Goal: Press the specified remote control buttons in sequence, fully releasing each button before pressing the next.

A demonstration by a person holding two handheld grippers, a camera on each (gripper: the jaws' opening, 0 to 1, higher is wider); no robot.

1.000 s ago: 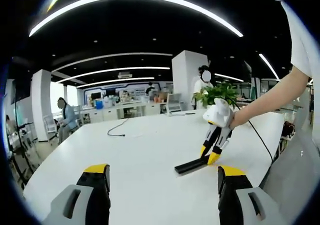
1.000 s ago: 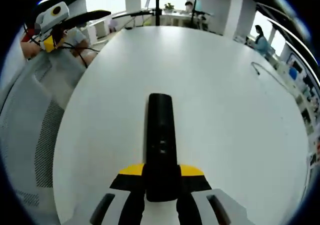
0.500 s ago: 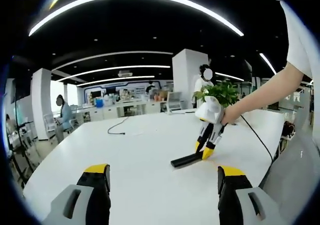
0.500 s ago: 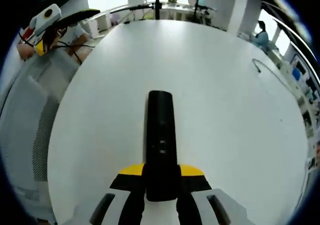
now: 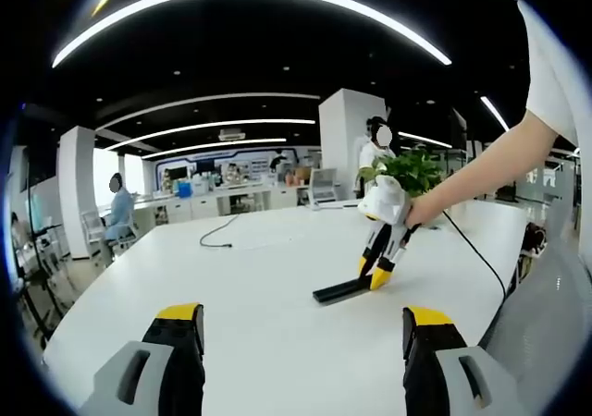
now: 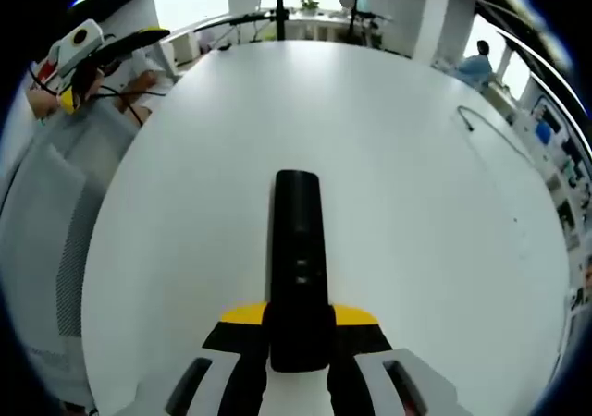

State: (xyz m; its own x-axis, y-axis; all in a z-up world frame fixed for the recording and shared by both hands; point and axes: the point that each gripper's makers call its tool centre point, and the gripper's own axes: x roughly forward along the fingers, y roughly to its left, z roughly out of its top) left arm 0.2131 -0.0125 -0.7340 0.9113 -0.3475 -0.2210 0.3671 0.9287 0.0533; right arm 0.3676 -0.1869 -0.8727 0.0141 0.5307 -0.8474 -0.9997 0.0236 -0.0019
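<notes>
big white round desk [image 6: 444, 213]: 1, bare but for a thin black cable far off | long black plastic remote control [image 6: 298, 277]: 1, lies flat on desk, looks light, hard, smooth; best held by its near end | right gripper [image 6: 298, 328]: clenched on remote's near end | left gripper [image 5: 296, 342]: spread wide, holding nothing, well apart from remote

Right gripper [image 5: 374, 275] clamps remote [image 5: 340, 290] on white table [image 5: 268, 287].

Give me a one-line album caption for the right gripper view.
Right gripper shut on the black remote control, over the white table.
</notes>
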